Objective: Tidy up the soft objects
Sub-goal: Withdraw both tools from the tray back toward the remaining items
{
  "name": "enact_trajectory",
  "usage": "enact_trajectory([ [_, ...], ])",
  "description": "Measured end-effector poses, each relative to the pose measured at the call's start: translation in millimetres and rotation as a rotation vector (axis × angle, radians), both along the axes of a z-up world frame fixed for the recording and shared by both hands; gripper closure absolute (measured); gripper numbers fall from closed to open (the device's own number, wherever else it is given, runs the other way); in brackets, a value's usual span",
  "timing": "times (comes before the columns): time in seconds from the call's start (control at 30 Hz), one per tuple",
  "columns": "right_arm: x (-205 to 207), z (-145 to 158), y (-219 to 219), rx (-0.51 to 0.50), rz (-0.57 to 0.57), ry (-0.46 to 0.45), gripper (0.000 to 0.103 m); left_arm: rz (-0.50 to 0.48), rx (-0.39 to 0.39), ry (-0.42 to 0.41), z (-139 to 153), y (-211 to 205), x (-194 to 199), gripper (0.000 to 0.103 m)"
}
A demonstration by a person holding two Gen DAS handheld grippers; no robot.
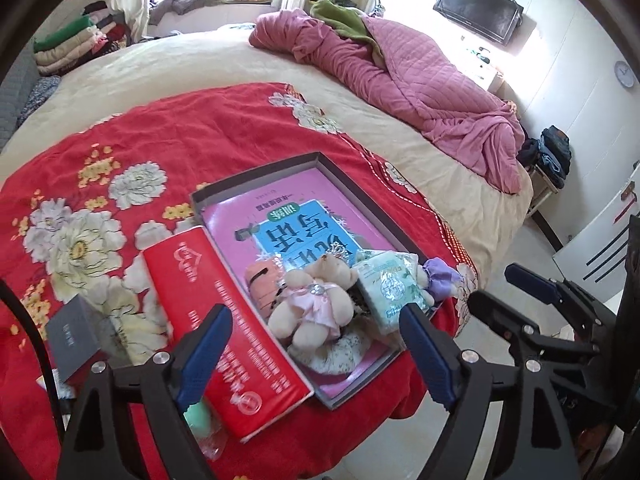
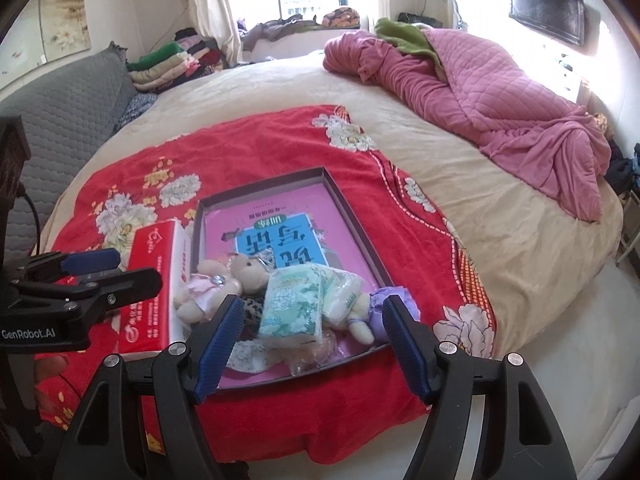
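Note:
A shallow dark tray point(image 1: 352, 184) point(image 2: 352, 204) lined with a pink book lies on the red floral cloth point(image 1: 200, 128) point(image 2: 248, 148). In its near end lie a pink-dressed teddy bear point(image 1: 312, 304) point(image 2: 216, 280), an orange striped plush point(image 1: 262, 284), a green tissue pack point(image 1: 388, 284) point(image 2: 292, 304), a purple-dressed bear point(image 2: 380, 304) and a fluffy white item point(image 1: 344, 354). My left gripper point(image 1: 316, 344) is open and empty just before the tray's near end. My right gripper point(image 2: 310, 332) is open and empty over the same end. A mint green soft thing point(image 1: 202, 420) lies under the left finger.
A red tissue box point(image 1: 224, 320) point(image 2: 156, 280) lies along the tray's left side. A small grey box point(image 1: 76, 340) sits left of it. A pink quilt point(image 1: 400, 76) point(image 2: 480, 92) is bunched at the far right of the bed. Folded clothes point(image 2: 168, 64) are stacked at the back left.

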State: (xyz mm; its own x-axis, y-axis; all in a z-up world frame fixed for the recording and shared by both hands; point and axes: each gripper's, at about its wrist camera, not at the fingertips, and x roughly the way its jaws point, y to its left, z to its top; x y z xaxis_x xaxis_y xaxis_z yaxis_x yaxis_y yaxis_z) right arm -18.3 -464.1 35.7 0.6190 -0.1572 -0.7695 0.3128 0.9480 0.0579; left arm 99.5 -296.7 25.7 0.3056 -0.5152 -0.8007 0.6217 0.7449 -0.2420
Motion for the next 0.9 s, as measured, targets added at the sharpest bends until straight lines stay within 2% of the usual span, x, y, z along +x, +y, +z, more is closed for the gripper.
enact_trajectory([
  [0.2, -7.3, 25.8, 22.3, -0.02, 0.015, -0.049, 0.029, 0.038, 0.008, -0.044, 17.9, 32.4, -11.6, 0.018],
  [0.47, -11.6, 56.8, 65.0, -0.042, 0.093, -0.101, 0.029, 0.095, 0.006, -0.097, 39.9, 80.7, -28.1, 0.018],
  [0.9, -9.5, 80.6, 128.6, -0.082, 0.206, -0.13, 0.029, 0.193, 0.02, -0.156, 60.0, 147.6, -43.3, 0.017],
])
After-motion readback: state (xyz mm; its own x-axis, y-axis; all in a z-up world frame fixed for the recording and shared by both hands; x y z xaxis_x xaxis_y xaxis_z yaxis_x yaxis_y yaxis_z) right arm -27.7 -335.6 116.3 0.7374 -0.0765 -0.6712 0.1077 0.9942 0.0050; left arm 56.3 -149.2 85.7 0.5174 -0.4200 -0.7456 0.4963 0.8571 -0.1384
